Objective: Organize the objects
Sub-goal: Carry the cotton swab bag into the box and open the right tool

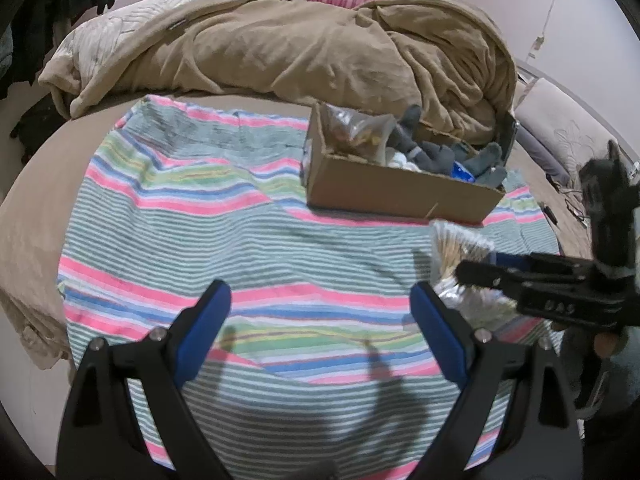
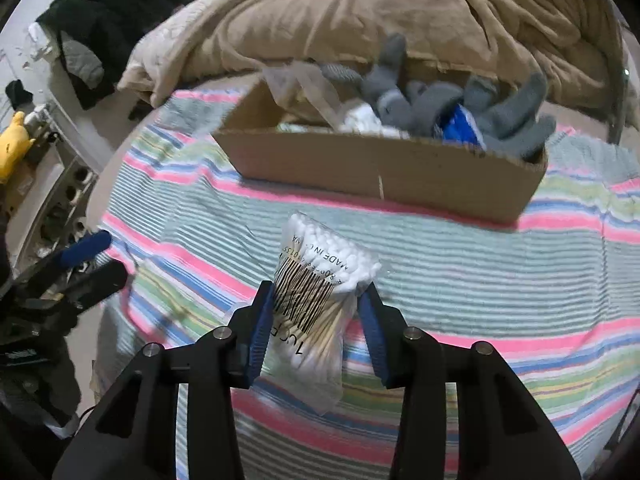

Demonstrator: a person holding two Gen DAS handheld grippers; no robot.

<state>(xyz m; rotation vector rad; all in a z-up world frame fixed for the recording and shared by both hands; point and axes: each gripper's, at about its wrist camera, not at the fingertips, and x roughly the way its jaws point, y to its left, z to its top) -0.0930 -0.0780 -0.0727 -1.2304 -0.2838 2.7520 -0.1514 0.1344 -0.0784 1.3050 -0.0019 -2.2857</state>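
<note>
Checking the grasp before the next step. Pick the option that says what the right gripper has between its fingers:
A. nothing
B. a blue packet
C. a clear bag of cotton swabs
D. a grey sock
C. In the right wrist view, the right gripper has its blue pads on both sides of the clear bag of cotton swabs, whose barcode label faces the camera; the cardboard box lies beyond it.

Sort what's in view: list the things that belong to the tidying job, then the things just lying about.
Part of the job:
- pack of cotton swabs, gripped by the right gripper
- cardboard box, already holding grey socks
- left gripper, open, holding nothing

Just lying about:
- striped towel
- tan blanket
- black clothes
- yellow plush toy
</note>
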